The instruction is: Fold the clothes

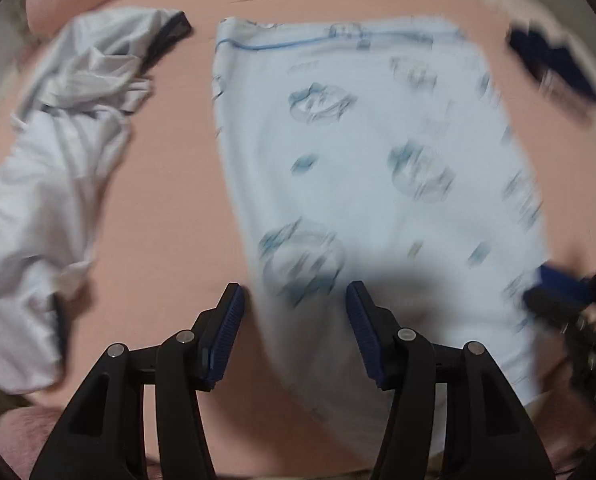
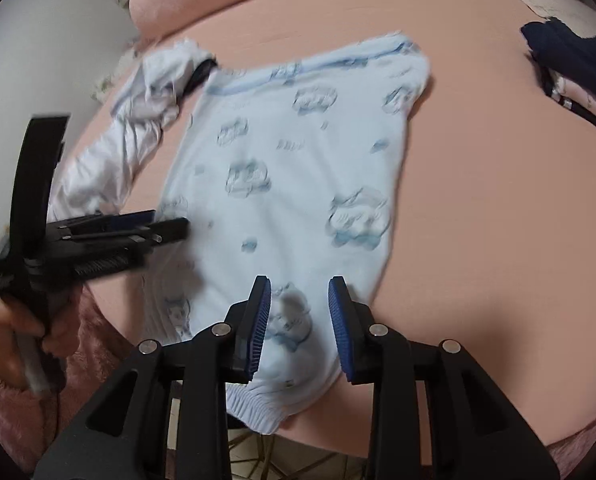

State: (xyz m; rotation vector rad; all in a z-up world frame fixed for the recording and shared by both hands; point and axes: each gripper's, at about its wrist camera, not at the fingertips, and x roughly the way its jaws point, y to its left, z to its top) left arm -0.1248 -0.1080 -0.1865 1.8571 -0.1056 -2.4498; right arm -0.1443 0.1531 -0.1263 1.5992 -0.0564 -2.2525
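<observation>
— Pink bedding covers the bed (image 2: 478,200), and what lies on it?

— A pale blue garment with a cloud print (image 2: 298,184), spread flat in the middle, its elastic hem hanging just over the near edge. To its left sits a crumpled white garment (image 1: 57,168); far right, a dark navy item (image 2: 570,60) rests on a small pile.

— And the grippers?

— The left gripper (image 1: 293,332) is spread wide above the near left part of the blue garment, nothing between its pads. The right gripper (image 2: 300,320) is also parted, hovering over the near hem, gripping nothing. The left wrist view is blurred, so finer detail there is unclear.

— Which step does that suggest?

— Judging only by the layout, the blue piece looks smoothed into a neat panel, which fits either a spread ready for folding or a fold just laid down. Any further fold would call for both grippers pinching matching edges, lifting evenly, and keeping the cloth from dragging off the bed.
</observation>
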